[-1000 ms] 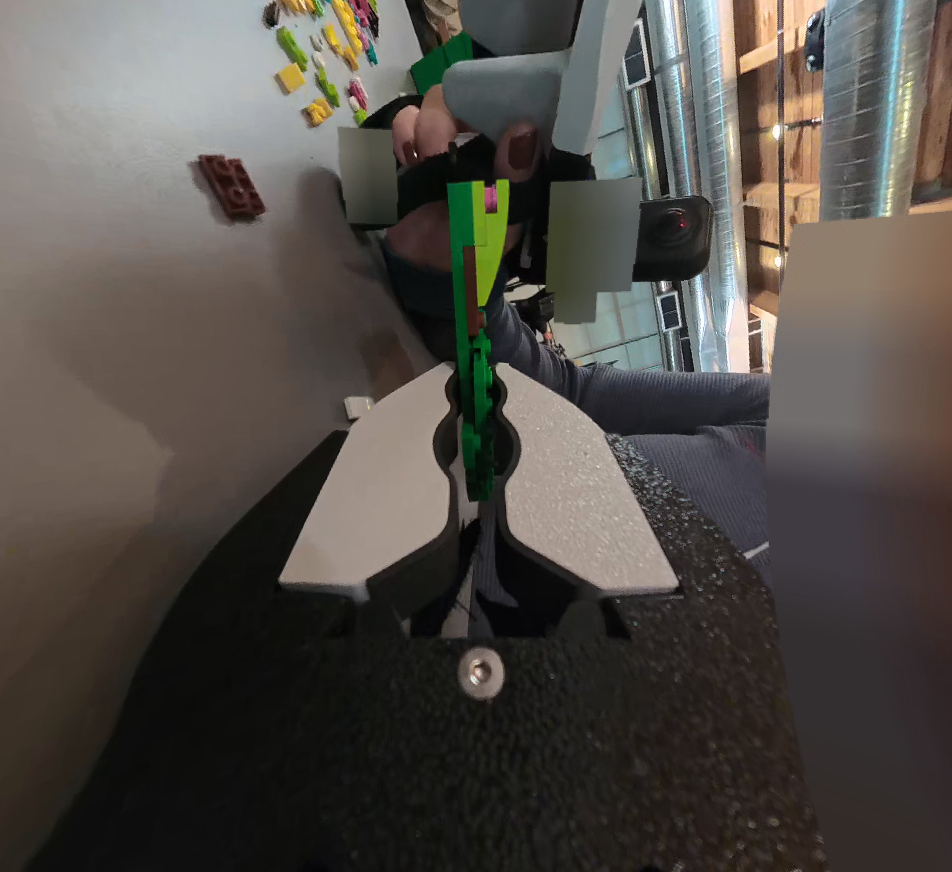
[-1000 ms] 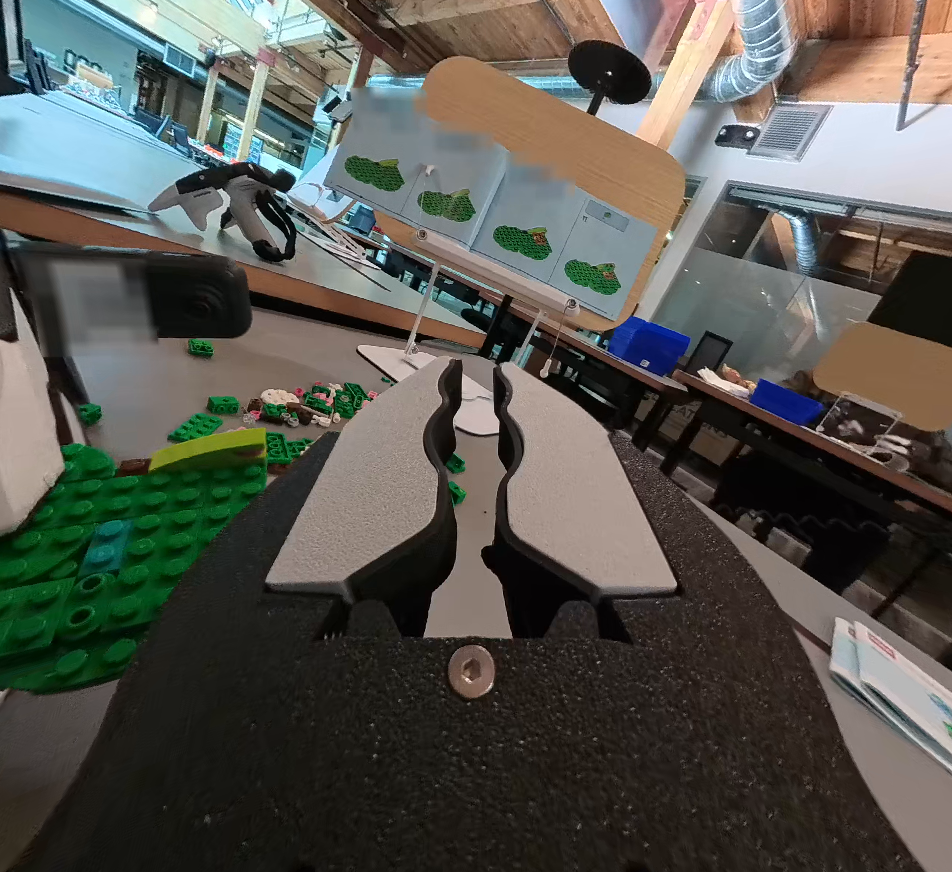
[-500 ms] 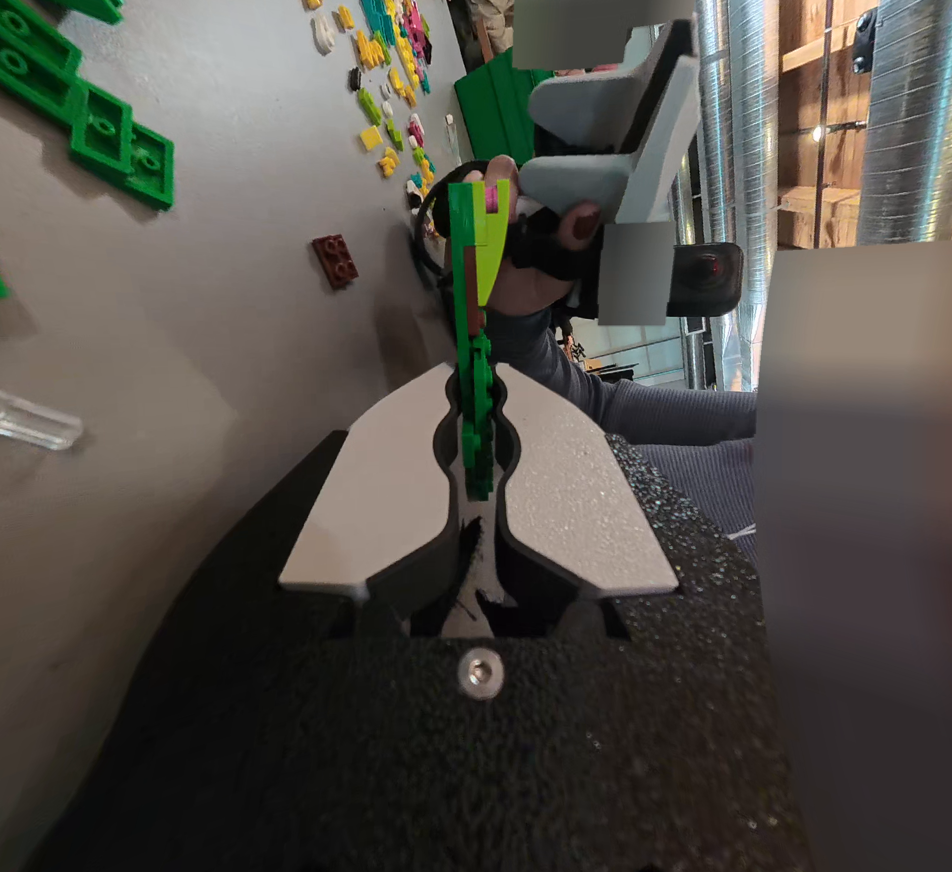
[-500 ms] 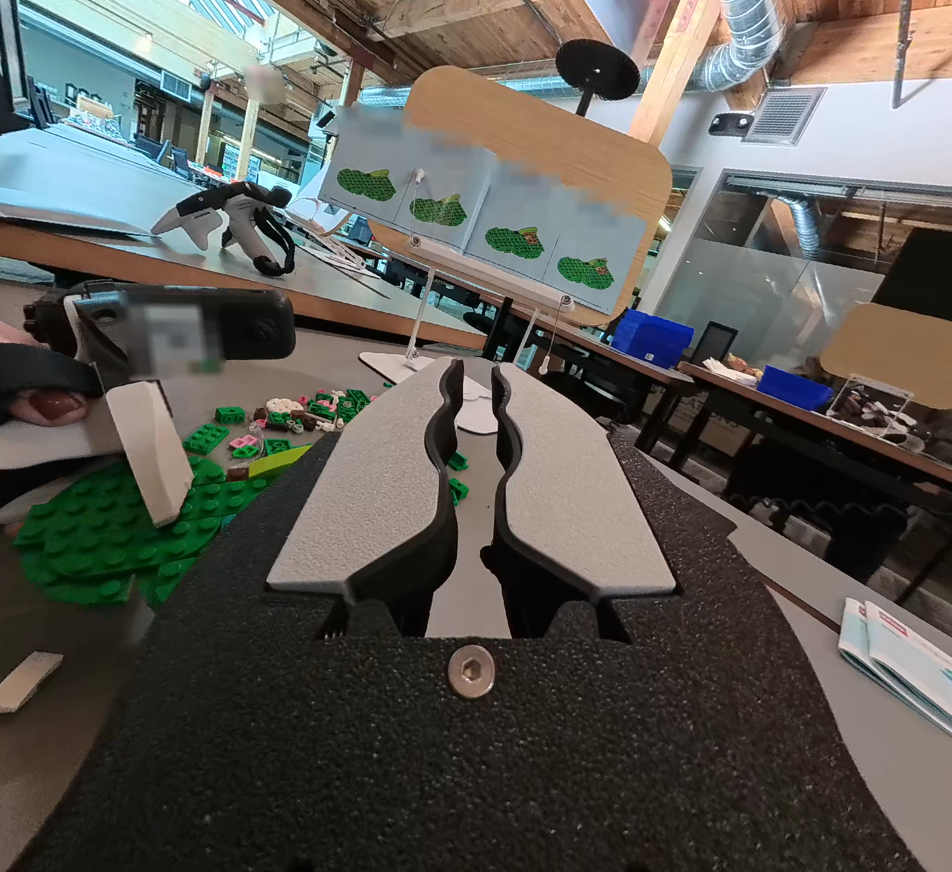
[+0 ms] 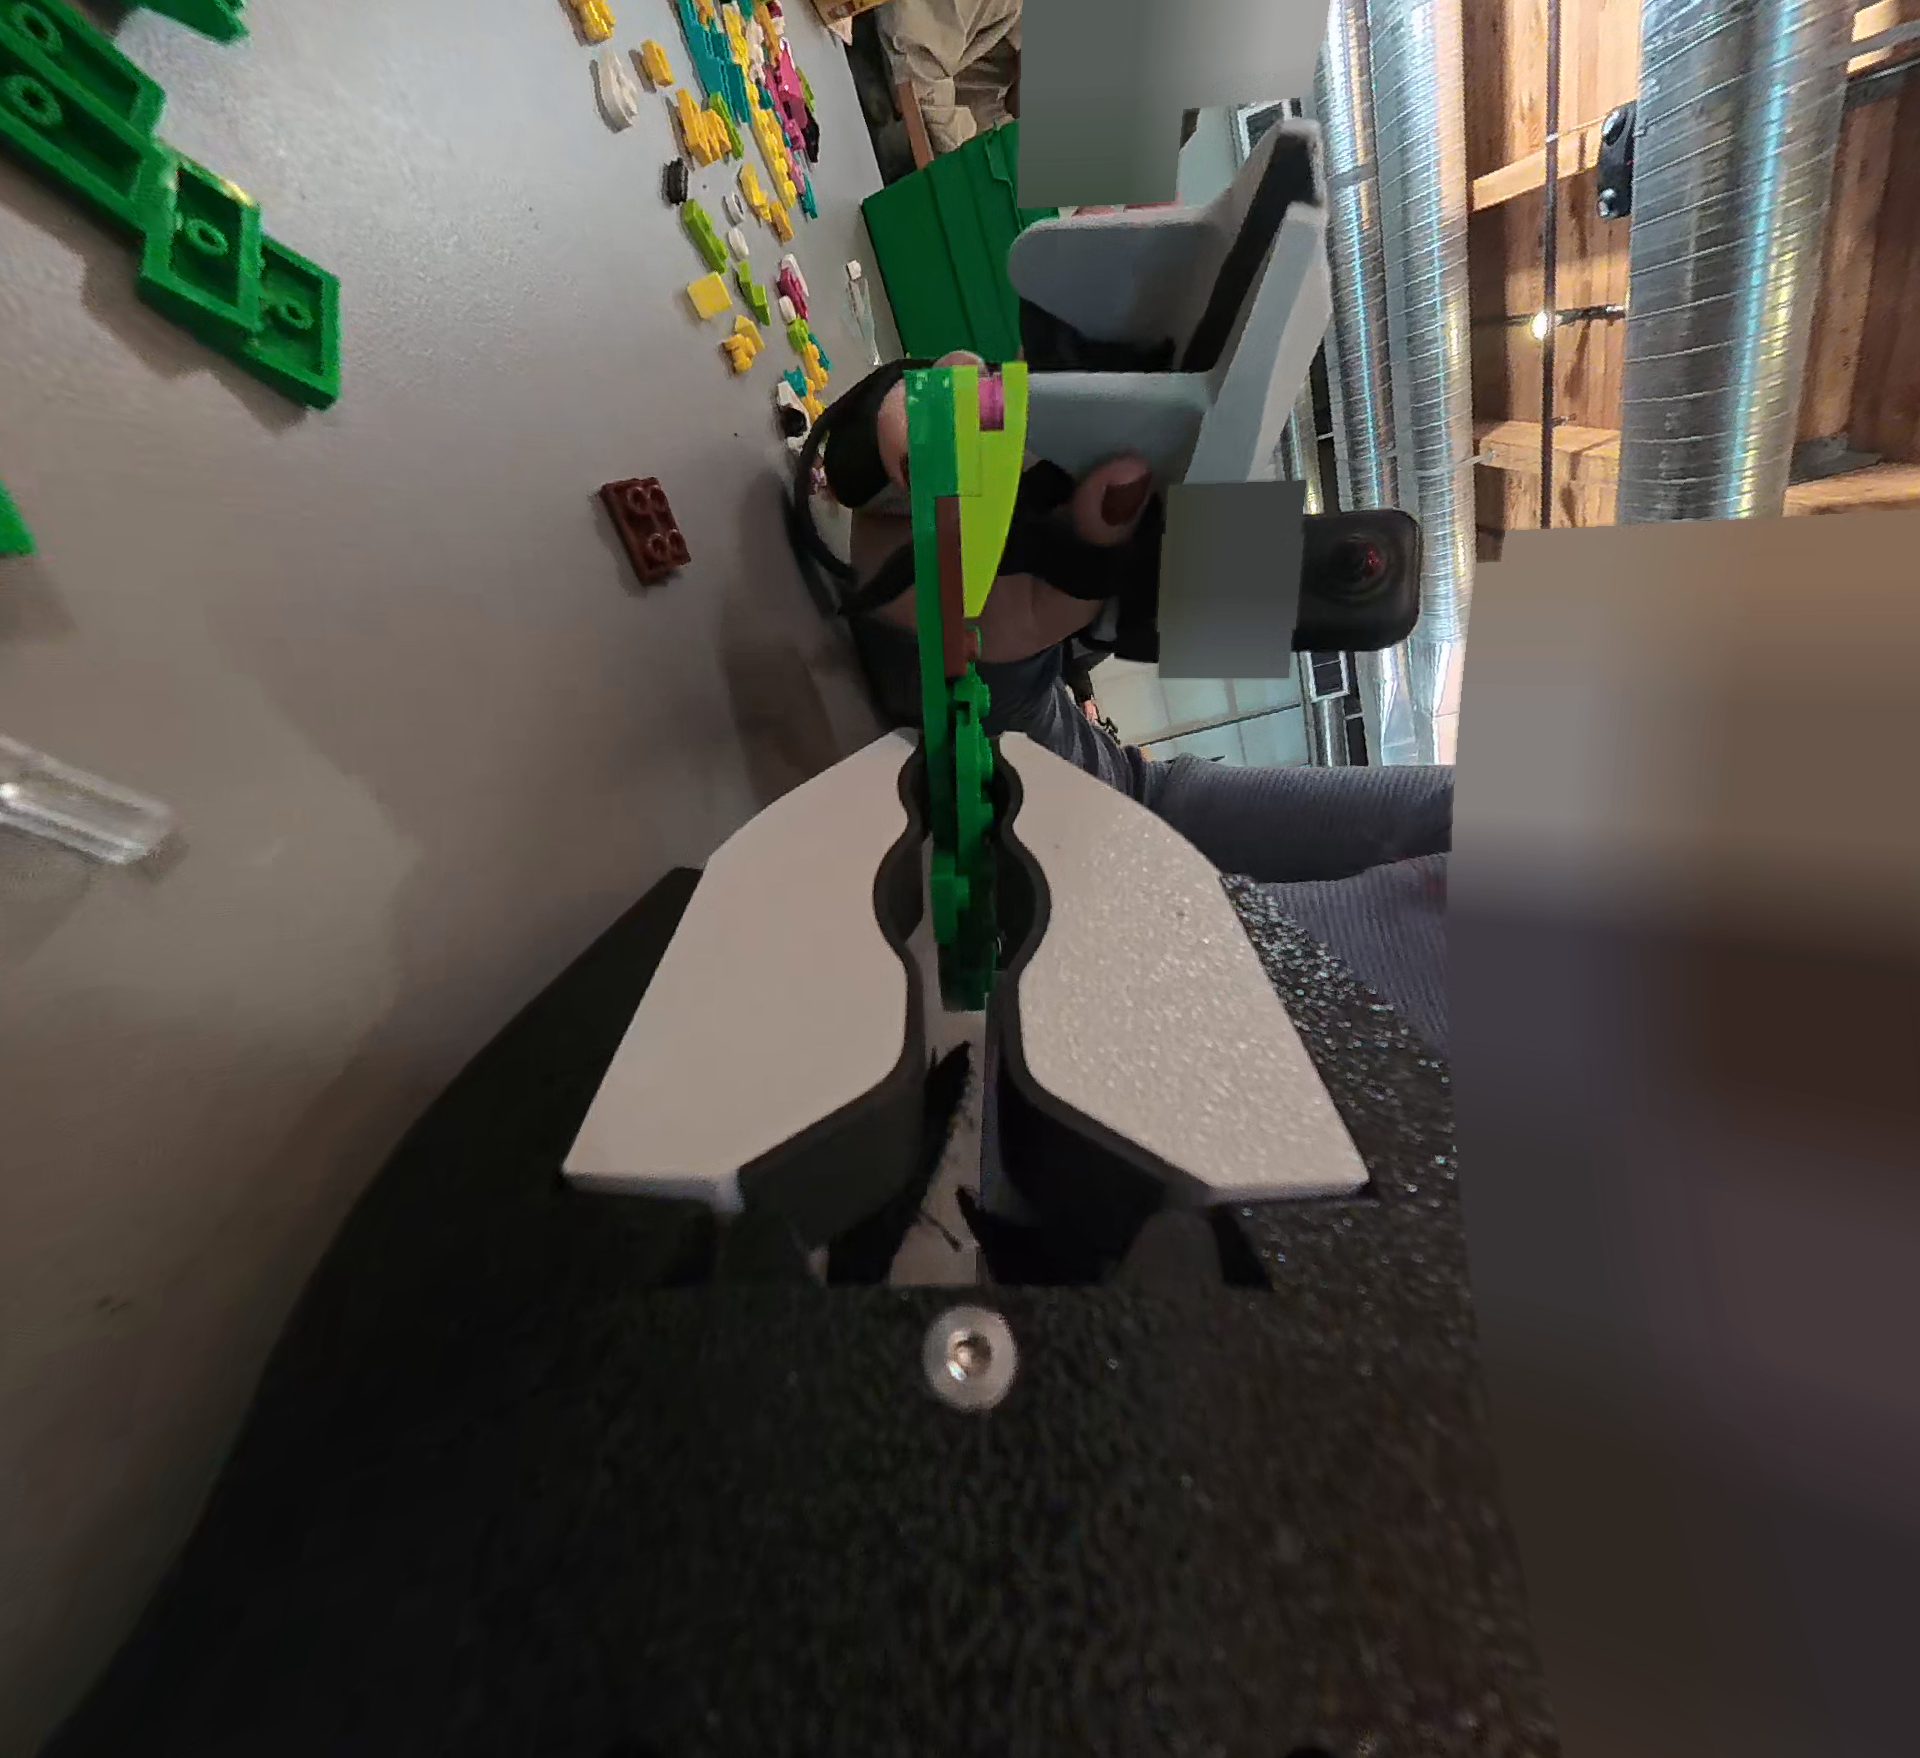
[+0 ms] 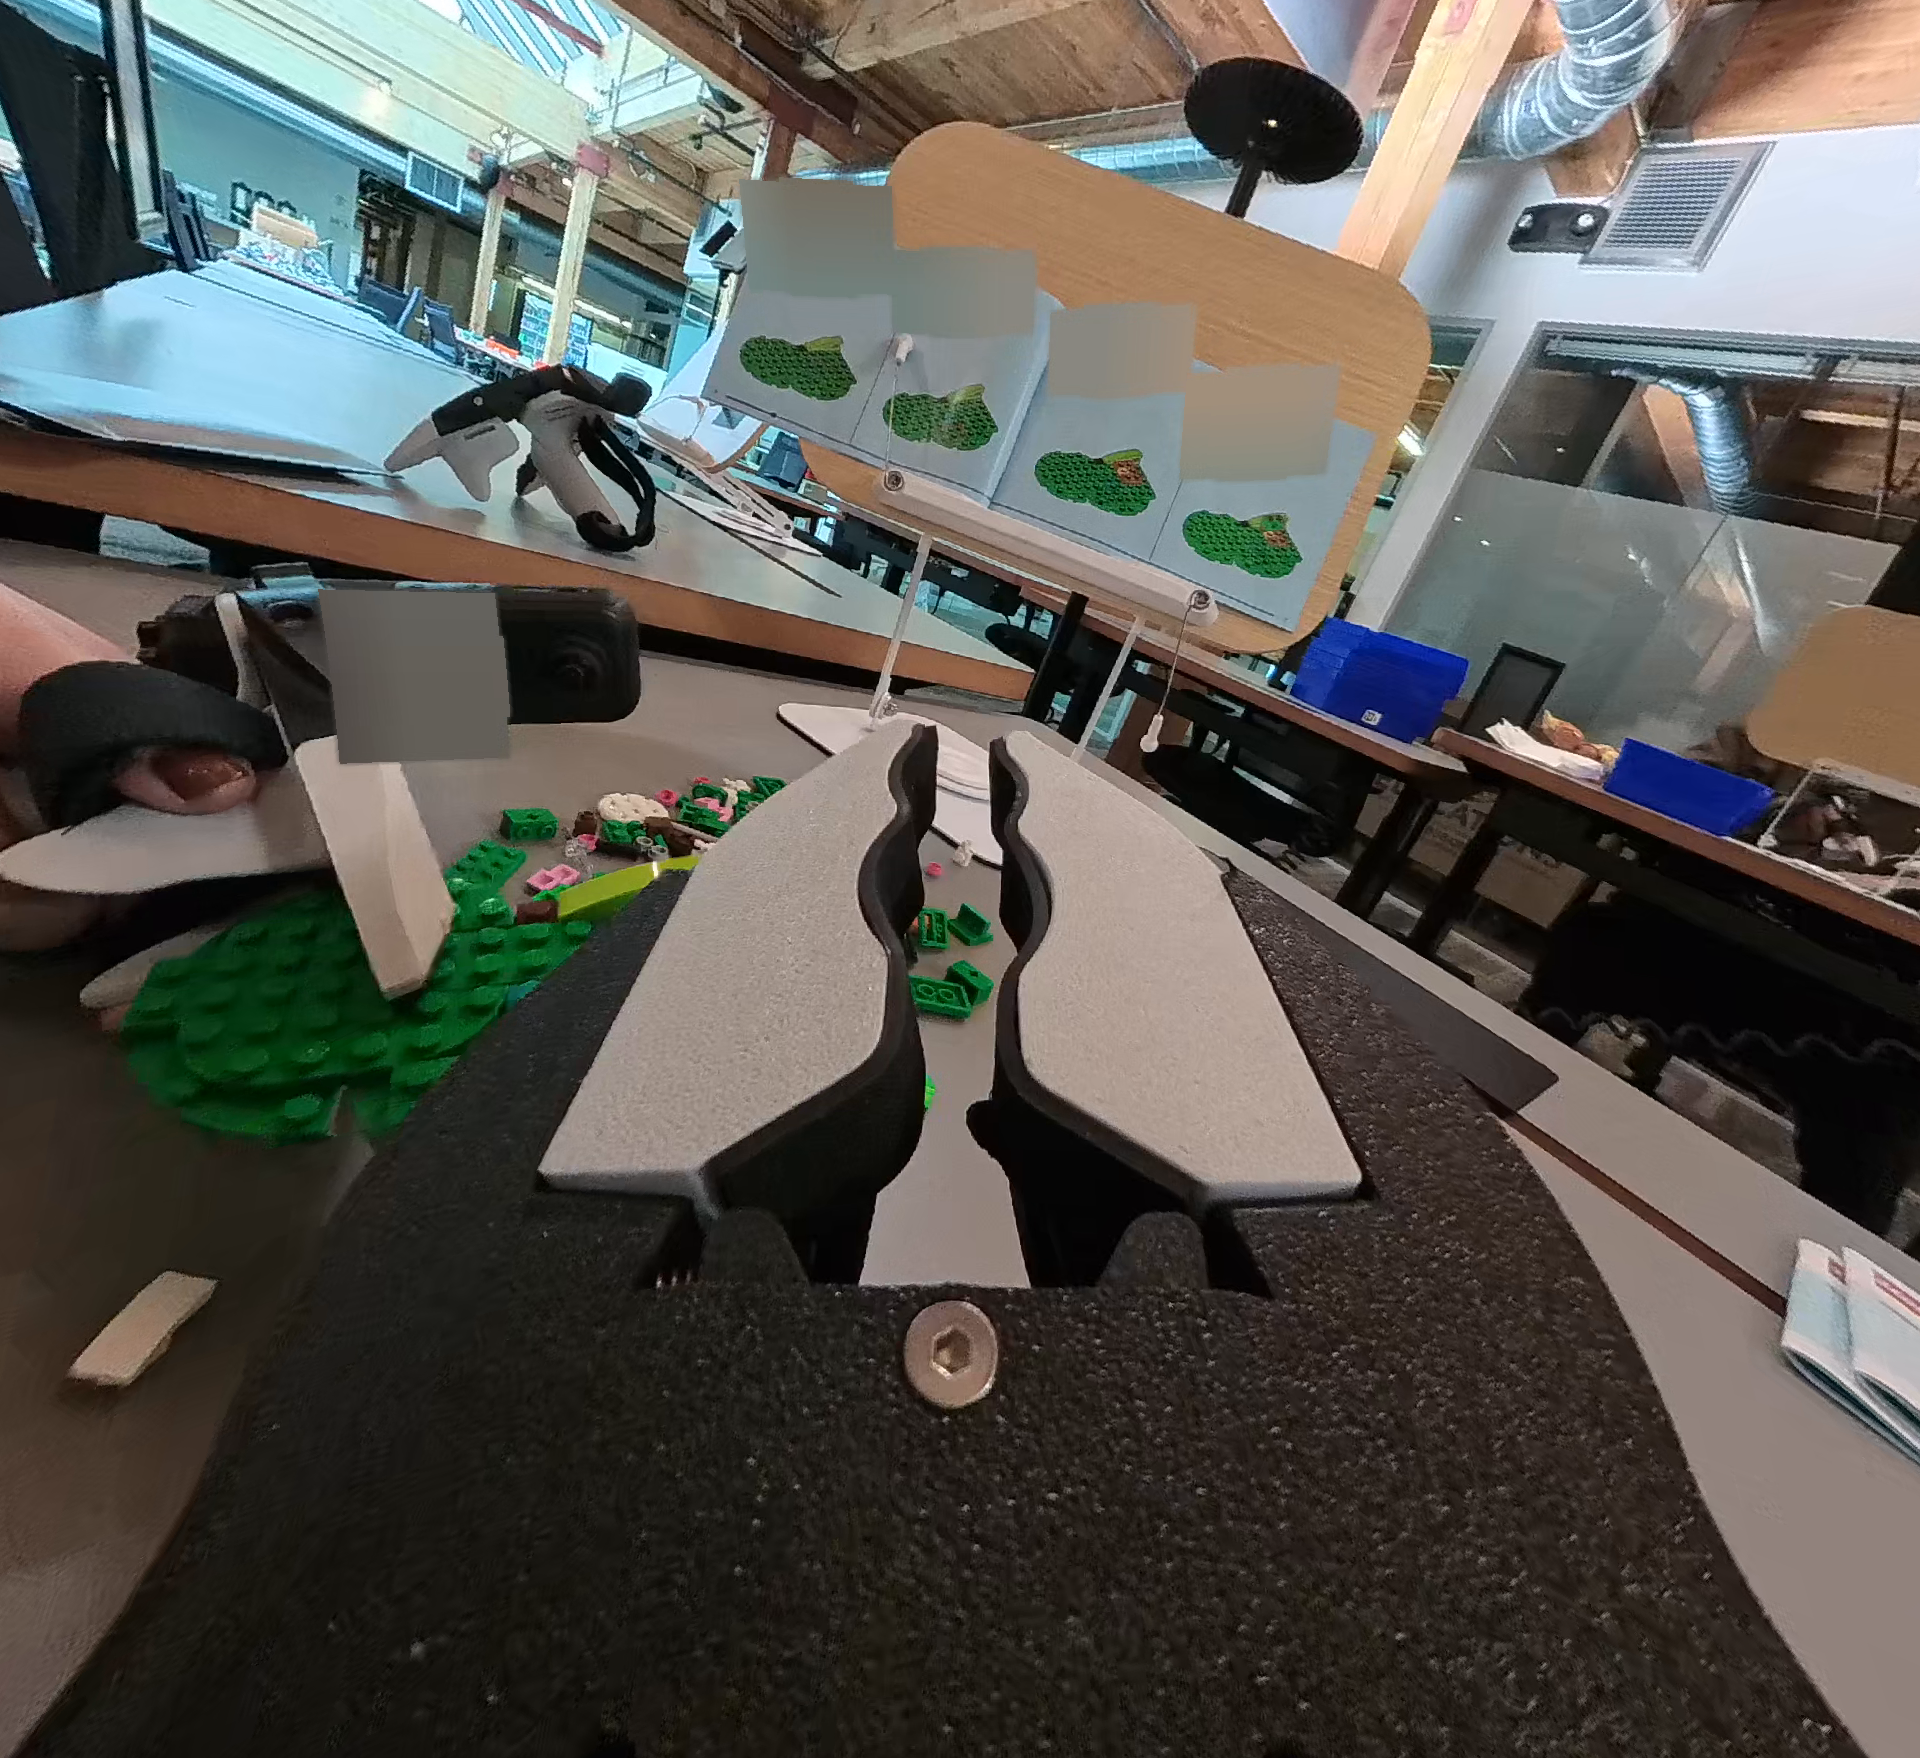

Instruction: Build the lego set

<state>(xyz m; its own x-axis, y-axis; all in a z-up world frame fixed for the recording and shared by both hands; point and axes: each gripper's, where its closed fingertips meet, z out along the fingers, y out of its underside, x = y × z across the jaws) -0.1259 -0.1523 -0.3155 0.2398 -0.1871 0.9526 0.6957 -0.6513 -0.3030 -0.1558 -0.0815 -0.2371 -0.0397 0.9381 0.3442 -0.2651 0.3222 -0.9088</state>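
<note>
Left gripper clamps green plate edge-on; right gripper slightly parted

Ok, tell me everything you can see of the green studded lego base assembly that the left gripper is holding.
The green studded lego base assembly looks like glossy plastic: overlapping plates with rounded, scalloped edges. At its far end sit a lime-green sloped piece, a brown strip and a small pink brick. The left gripper is shut on its near edge, so the left wrist view sees it edge-on. In the right wrist view it lies low over the grey table.
</note>
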